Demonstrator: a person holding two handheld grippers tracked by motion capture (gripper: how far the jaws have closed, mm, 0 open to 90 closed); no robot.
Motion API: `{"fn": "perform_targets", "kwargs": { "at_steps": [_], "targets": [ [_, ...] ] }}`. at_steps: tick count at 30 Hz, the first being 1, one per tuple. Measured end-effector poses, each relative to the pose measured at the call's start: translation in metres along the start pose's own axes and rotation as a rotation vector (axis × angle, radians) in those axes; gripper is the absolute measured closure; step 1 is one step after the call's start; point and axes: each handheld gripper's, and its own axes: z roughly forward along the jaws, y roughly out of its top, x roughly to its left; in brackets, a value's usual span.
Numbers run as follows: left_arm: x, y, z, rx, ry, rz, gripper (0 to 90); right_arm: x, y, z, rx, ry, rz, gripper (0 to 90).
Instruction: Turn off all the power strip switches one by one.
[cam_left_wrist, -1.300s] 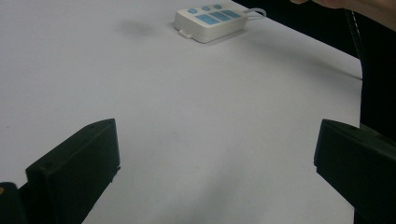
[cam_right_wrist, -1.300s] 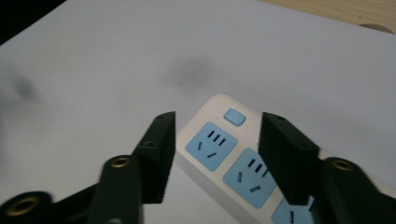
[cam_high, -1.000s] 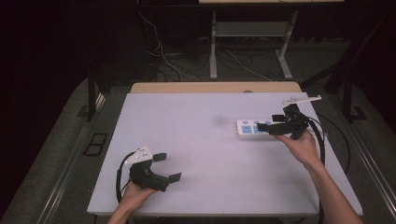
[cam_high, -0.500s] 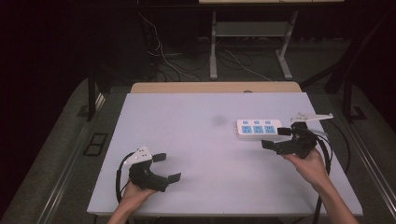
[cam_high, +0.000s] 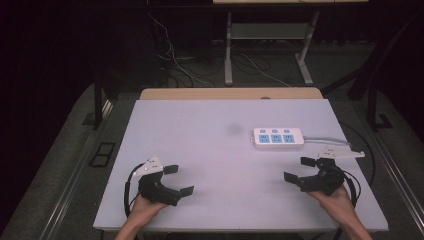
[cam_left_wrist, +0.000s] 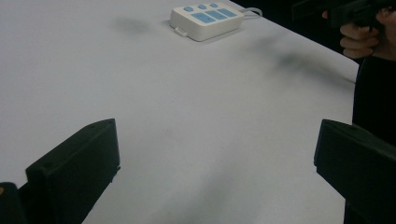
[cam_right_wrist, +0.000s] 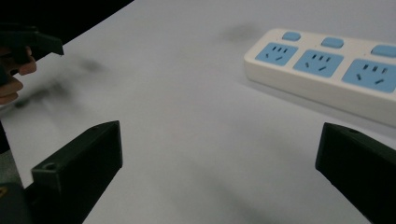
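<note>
Right gripper (cam_high: 300, 169): jaws spread wide, holding nothing, low over the near right part of the tabletop (cam_high: 210, 150). Hand behind it, forearm coming in from the near edge, jaws aimed left and slightly away from the person.

Power strip (cam_high: 278, 137): white, three blue socket faces with three small blue buttons along its far side, lying flat just beyond the right gripper, well apart from it. Its pale cord runs off toward the right edge. In the right gripper view the strip (cam_right_wrist: 327, 70) sits ahead between the jaws, untouched. No readable lettering or brand mark on it.

Left gripper (cam_high: 179, 180): jaws likewise apart and empty, near the front left corner, pointing right, hand gripping from behind. Far from the strip.
</note>
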Motion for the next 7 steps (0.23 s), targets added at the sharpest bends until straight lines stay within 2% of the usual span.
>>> {"fn": "perform_targets", "kwargs": {
  "at_steps": [7],
  "targets": [
    [0.001,0.000,0.001,0.007,0.002,0.000,0.0,0.007,-0.018,-0.006,-0.003,-0.003,-0.005,0.3]
  ]
}}
